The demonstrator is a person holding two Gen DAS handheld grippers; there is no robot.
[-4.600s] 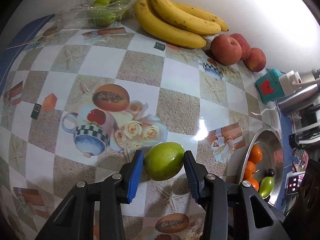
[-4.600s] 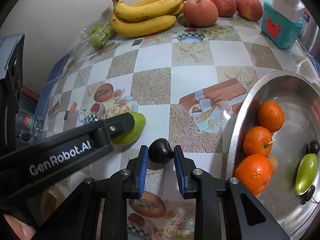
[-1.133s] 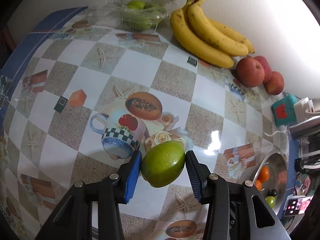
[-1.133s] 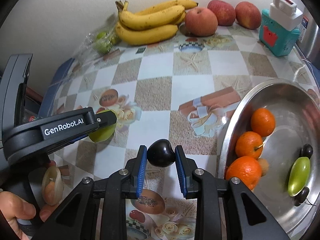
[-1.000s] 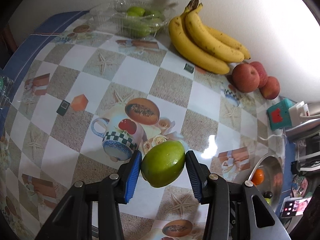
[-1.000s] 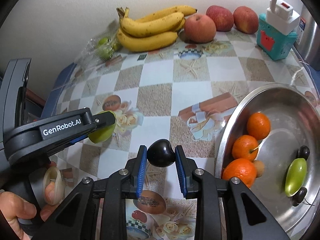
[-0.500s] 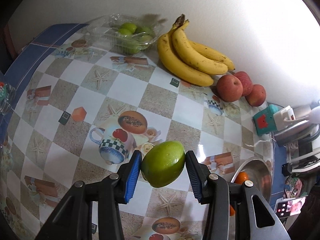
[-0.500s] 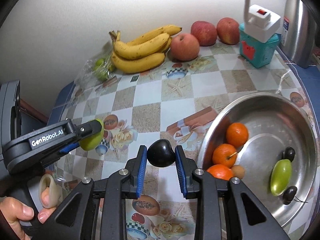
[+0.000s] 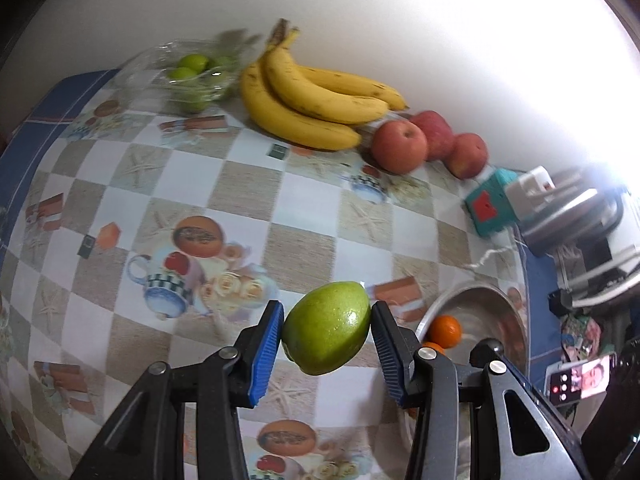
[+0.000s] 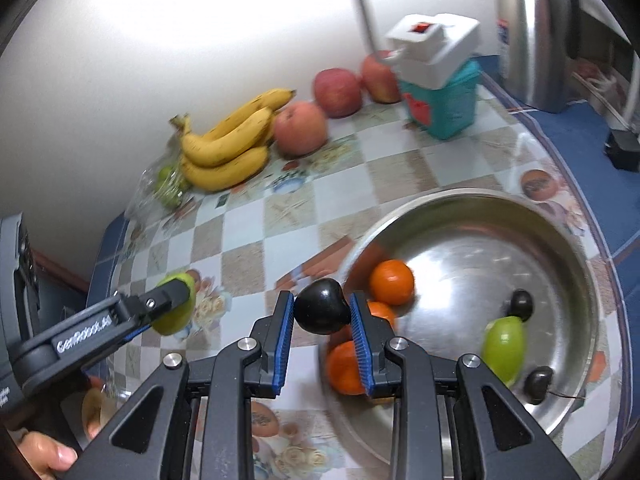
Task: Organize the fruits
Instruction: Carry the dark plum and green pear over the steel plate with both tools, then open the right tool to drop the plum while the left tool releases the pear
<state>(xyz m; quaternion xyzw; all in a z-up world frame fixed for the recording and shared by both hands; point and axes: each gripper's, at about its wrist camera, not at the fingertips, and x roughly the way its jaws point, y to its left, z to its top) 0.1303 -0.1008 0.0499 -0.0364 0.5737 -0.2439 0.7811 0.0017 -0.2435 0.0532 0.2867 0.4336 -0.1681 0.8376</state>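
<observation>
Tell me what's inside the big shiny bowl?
The shiny bowl holds three oranges, a green fruit and two small dark fruits. The right tongs, shut on another dark fruit, hide part of two oranges and anything beneath them.

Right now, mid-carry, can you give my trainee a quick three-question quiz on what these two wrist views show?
1. True or false: the left gripper holds a green fruit clear of the table.
2. What does the right gripper hold? A) an orange B) a dark plum C) a banana
3. Fill in: the metal bowl holds three ___, a green fruit and two small dark fruits.

Key
1. True; both pads press on it.
2. B.
3. Oranges. The bananas and apples lie by the wall, outside the bowl.
</observation>
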